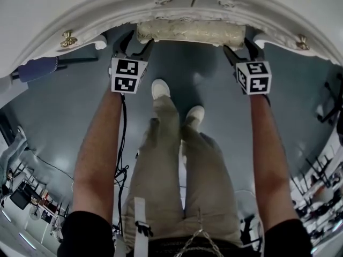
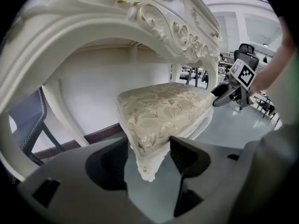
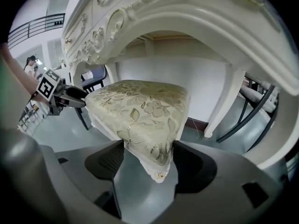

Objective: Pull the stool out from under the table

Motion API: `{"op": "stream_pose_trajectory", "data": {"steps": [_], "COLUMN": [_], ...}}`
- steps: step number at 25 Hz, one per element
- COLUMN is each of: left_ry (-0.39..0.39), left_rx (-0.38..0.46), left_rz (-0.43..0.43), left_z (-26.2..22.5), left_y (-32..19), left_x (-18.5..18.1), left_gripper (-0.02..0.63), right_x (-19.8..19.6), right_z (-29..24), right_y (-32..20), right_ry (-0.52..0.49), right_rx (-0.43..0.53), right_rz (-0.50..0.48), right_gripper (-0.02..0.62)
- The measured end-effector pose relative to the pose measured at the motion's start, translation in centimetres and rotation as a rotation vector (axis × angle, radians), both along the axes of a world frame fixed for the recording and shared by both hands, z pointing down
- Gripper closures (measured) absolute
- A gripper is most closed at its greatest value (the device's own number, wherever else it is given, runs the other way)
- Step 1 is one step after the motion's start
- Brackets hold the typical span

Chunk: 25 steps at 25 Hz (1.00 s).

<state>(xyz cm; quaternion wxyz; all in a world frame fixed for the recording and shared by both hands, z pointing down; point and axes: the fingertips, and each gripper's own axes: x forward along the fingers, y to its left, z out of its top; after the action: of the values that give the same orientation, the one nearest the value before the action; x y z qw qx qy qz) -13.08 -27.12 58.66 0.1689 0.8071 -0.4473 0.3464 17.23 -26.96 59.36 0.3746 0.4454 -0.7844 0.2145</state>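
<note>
Brocade-cushioned stool (image 3: 140, 111) sits under carved white table (image 3: 187, 17), apparently wooden.

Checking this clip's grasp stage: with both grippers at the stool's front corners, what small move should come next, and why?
Probably close the left gripper firmly on its seat corner. The stool still sits under the table; that corner lies between wide, barely touching jaws, while the right gripper already looks clamped on its corner.

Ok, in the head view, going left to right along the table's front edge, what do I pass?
Gold handle → left tool → stool cushion → right tool → second gold handle.
</note>
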Motion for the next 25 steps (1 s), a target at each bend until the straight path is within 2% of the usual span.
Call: {"op": "stream_pose_trajectory", "data": {"steps": [4, 6, 13, 25], "left_ry": [-0.012, -0.027, 0.017, -0.005], "left_rx": [-0.061, -0.065, -0.085, -0.13], "left_rz": [0.056, 0.069, -0.005, -0.058], "left_z": [1.3, 1.6, 1.0, 1.0], "left_y": [0.2, 0.4, 0.6, 6.0], "left_x": [0.7, 1.1, 1.2, 0.3], "left_gripper": [0.338, 0.323, 0.324, 0.324], "right_x": [0.1, 0.1, 0.1, -0.5], "right_z": [0.3, 0.2, 0.1, 0.2], "right_y": [-0.3, -0.3, 0.6, 5.0], "right_ry": [0.03, 0.036, 0.051, 0.06], "right_rx": [0.004, 0.008, 0.008, -0.02], "right_rz": [-0.016, -0.009, 0.022, -0.025], "right_gripper": [0.284, 0.285, 0.287, 0.295]}}
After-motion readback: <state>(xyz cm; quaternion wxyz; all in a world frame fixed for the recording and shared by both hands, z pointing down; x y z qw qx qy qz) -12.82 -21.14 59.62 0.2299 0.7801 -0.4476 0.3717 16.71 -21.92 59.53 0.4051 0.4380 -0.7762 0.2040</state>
